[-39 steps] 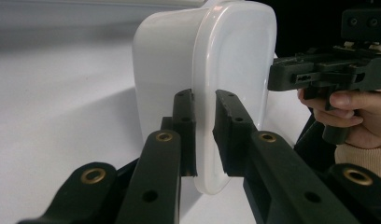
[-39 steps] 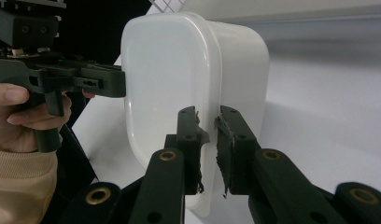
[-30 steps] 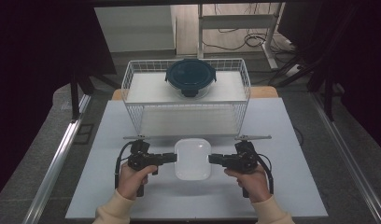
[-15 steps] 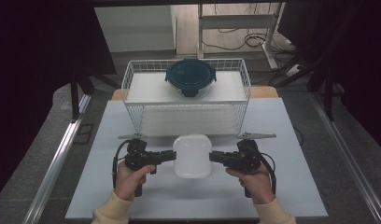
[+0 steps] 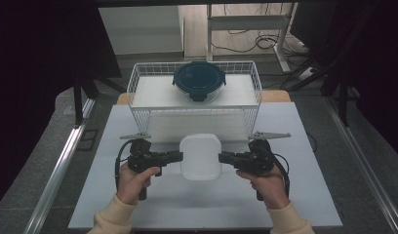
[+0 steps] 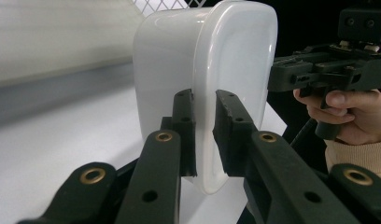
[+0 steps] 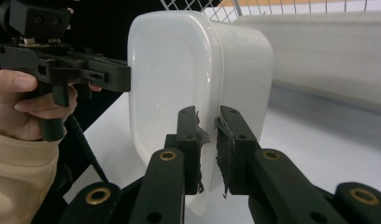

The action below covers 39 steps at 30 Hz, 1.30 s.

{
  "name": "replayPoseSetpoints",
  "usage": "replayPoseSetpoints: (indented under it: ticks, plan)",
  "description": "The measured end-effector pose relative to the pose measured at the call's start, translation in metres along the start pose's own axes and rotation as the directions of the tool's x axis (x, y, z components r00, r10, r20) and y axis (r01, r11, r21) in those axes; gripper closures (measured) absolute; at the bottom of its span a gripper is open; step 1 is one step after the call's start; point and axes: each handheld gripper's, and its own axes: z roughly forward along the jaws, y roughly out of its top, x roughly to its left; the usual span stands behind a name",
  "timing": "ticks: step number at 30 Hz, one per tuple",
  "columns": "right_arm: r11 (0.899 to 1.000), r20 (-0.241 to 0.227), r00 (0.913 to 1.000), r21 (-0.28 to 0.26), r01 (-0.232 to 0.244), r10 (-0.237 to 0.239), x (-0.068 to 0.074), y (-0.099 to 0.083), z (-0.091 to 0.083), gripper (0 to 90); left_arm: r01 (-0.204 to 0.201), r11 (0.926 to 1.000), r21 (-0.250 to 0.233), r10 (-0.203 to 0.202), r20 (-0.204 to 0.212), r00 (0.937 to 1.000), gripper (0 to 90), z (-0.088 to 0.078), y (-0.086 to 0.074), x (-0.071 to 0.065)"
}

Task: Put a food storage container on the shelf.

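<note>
white container (image 5: 200, 157) rim pinched between both grippers' jaws, left and right.

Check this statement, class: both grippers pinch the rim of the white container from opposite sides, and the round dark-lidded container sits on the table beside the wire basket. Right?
Not quite. The round dark-lidded container sits inside the wire basket, not beside it, as the high view shows. The rest holds: the left gripper and right gripper each pinch the white container at its rim from opposite sides.

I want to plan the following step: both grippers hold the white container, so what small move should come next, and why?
Probably carry the white container forward toward the wire basket. The left gripper and right gripper pinch its opposite rims, and the basket stands just beyond.
</note>
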Motion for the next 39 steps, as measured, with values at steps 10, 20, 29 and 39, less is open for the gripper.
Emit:
replayPoseSetpoints:
  ticks: [10,20,29,39]
  plan:
    - [0.998,0.003,0.9984,-0.032,0.057,-0.057,0.013,0.028,-0.012,78.9,-0.053,0.9976,-0.046,0.053,-0.001,0.9986,79.2,-0.015,0.024,-0.016]
    - [0.994,0.011,0.9958,-0.056,0.092,-0.091,0.022,0.057,-0.02,78.8,-0.089,0.9939,-0.066,0.089,-0.004,0.9961,79.3,-0.028,0.055,-0.026]
    - [0.989,0.017,0.9927,-0.086,0.121,-0.12,0.03,0.091,-0.03,78.9,-0.137,0.9864,-0.091,0.135,-0.024,0.9905,79.3,-0.04,0.088,-0.039]
    - [0.982,0.036,0.9867,-0.098,0.161,-0.158,0.043,0.122,-0.038,78.8,-0.15,0.9821,-0.114,0.147,-0.036,0.9885,79.1,-0.05,0.113,-0.047]
